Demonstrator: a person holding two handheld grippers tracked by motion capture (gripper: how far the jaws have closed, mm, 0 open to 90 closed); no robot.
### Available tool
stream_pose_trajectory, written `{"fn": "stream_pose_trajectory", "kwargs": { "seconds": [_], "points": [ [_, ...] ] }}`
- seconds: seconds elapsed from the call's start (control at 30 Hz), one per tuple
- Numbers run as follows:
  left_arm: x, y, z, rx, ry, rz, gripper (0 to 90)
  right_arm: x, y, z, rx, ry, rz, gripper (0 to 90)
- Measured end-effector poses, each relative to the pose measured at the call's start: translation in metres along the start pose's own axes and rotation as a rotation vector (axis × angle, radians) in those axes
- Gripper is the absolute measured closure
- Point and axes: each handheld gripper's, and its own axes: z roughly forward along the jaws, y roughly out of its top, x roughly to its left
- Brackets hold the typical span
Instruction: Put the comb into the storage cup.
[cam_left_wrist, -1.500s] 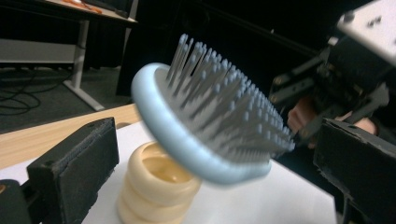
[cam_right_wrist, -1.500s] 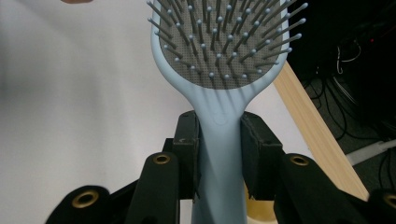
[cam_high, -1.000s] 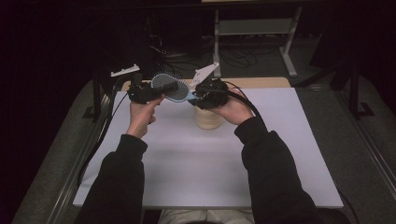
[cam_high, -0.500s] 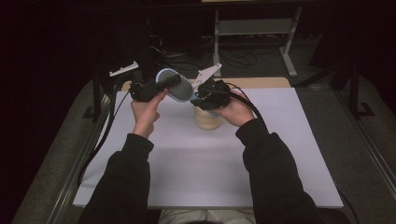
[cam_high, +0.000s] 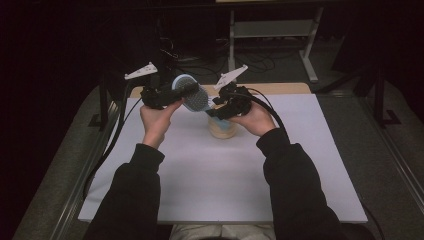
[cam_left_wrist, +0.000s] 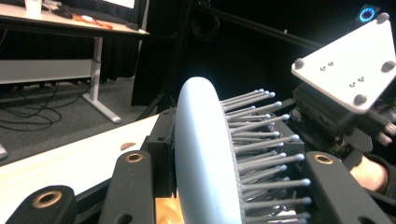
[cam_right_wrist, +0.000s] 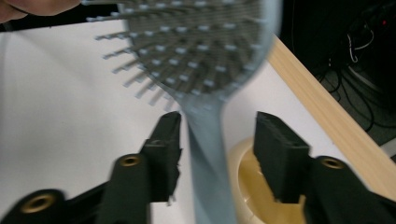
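Observation:
A light blue hairbrush (cam_high: 191, 96) with grey bristles is held above the white mat. My left gripper (cam_high: 181, 93) is shut on the brush head (cam_left_wrist: 201, 154), one pad on its smooth back and the other among the bristles. My right gripper (cam_high: 220, 103) faces it from the right. Its jaws have just been opening. In the right gripper view the brush handle (cam_right_wrist: 205, 154) runs between the jaws of my right gripper (cam_right_wrist: 222, 151) with a gap on each side. Below the brush stands a round beige holder (cam_high: 222, 129).
The white mat (cam_high: 215, 185) covers the table, with a wooden strip (cam_high: 280, 88) along its far edge. Black frame posts (cam_high: 102, 105) stand at the left. A white desk frame (cam_high: 272, 30) and floor cables lie beyond the table. The beige holder (cam_right_wrist: 247, 186) is under my right jaws.
The left jaws have closed on the brush head and it has shifted slightly right. The right jaws have let go of the handle.

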Motion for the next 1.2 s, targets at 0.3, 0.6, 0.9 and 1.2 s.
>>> {"fn": "stream_pose_trajectory", "kwargs": {
  "seconds": [0.3, 0.6, 0.9, 1.2],
  "points": [
    [-0.001, 0.005, -0.004, -0.013, -0.03, -0.003, 54.7, -0.019, -0.022, -0.017, -0.039, -0.041, 0.125, 11.0],
    [0.001, 0.009, -0.012, 0.009, 0.001, 0.028, 54.6, -0.031, -0.051, -0.041, -0.085, -0.084, 0.184, 0.0],
    [0.003, 0.01, -0.01, 0.004, -0.02, 0.034, 54.5, -0.036, -0.089, -0.064, -0.111, -0.136, 0.225, 0.0],
    [0.004, 0.02, -0.015, -0.011, -0.018, 0.043, 54.5, -0.037, -0.118, -0.083, -0.147, -0.159, 0.258, 0.0]
  ]
}}
